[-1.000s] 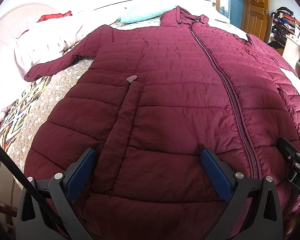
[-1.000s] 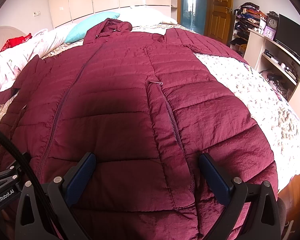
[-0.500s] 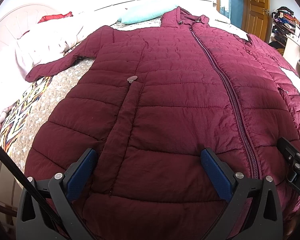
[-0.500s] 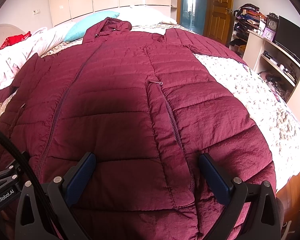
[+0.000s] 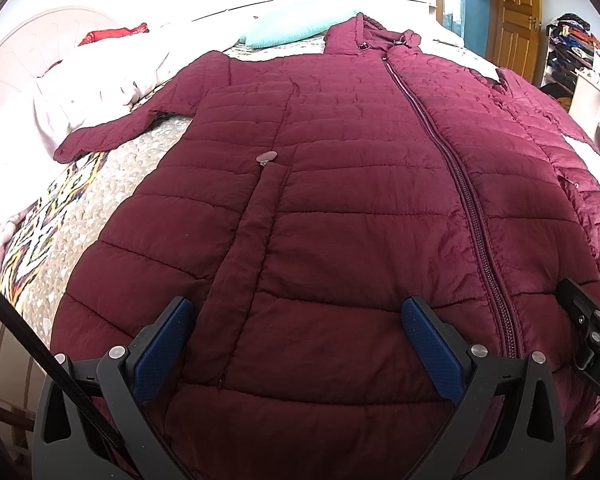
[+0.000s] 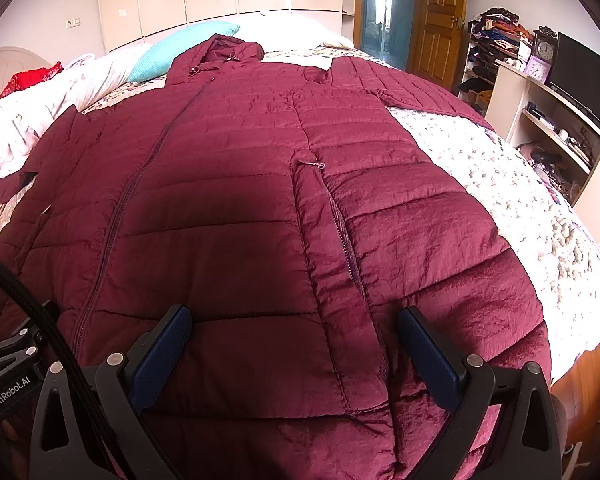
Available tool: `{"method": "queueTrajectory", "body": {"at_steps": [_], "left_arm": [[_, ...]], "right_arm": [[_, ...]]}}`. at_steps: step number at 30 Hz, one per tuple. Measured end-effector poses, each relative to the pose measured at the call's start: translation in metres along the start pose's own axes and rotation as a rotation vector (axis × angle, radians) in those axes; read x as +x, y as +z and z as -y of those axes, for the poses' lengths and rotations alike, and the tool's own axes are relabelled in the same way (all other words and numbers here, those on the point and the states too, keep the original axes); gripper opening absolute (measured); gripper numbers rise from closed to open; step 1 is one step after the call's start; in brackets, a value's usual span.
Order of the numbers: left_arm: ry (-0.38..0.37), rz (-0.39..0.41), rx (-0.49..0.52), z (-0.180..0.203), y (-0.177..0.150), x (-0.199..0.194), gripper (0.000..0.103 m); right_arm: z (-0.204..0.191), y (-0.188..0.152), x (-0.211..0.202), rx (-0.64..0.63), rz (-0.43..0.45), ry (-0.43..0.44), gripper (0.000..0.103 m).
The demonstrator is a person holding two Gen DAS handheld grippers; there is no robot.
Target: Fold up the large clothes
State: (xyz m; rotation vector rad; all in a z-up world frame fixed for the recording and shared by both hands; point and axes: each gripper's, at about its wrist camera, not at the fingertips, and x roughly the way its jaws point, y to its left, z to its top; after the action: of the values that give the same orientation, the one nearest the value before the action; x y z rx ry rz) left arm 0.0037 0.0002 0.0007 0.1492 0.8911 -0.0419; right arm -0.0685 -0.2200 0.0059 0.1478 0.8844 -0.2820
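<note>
Barely anything has shifted: the maroon coat (image 5: 339, 184) still lies flat, zipped, across the bed (image 6: 519, 184), hem at its foot edge. Both grippers, left gripper (image 5: 296, 328) and right gripper (image 6: 294, 332), hover there, fingers spread, holding nothing; folding hasn't begun.

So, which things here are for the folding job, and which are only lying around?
For the job:
- maroon quilted hooded coat, spread flat on the bed
- left gripper, open
- right gripper, open

Lying around:
- turquoise pillow
- red cloth
- white duvet
- clock
</note>
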Motion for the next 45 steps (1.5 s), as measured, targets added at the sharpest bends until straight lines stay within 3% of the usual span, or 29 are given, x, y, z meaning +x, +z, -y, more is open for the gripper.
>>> {"method": "queueTrajectory", "body": {"at_steps": [13,18,24,29,35,41,45], "left_arm": [[0.036,-0.016,0.074,0.008,0.009,-0.007,0.100],[0.009,0.068,0.057,0.002,0.019,-0.049,0.099],[-0.020,0.201,0.024,-0.012,0.044,-0.121,0.099],[-0.038,0.287,-0.002,-0.021,0.061,-0.181,0.099],[-0.054,0.457,0.014,-0.036,0.082,-0.271,0.099],[0.026,0.656,0.050,-0.059,0.115,-0.370,0.099],[0.083,0.776,-0.023,-0.095,0.150,-0.441,0.099]], "right_arm": [[0.003,-0.002,-0.004,-0.008,0.014,0.024,0.103],[0.007,0.005,-0.014,-0.021,-0.026,0.056,0.102],[0.016,0.012,-0.069,-0.050,0.052,0.069,0.102],[0.023,0.033,-0.151,-0.099,0.181,0.100,0.102],[0.037,0.080,-0.259,-0.102,0.333,0.192,0.102],[0.054,0.142,-0.389,-0.091,0.526,0.322,0.102],[0.055,0.199,-0.483,-0.071,0.617,0.440,0.103]]}}
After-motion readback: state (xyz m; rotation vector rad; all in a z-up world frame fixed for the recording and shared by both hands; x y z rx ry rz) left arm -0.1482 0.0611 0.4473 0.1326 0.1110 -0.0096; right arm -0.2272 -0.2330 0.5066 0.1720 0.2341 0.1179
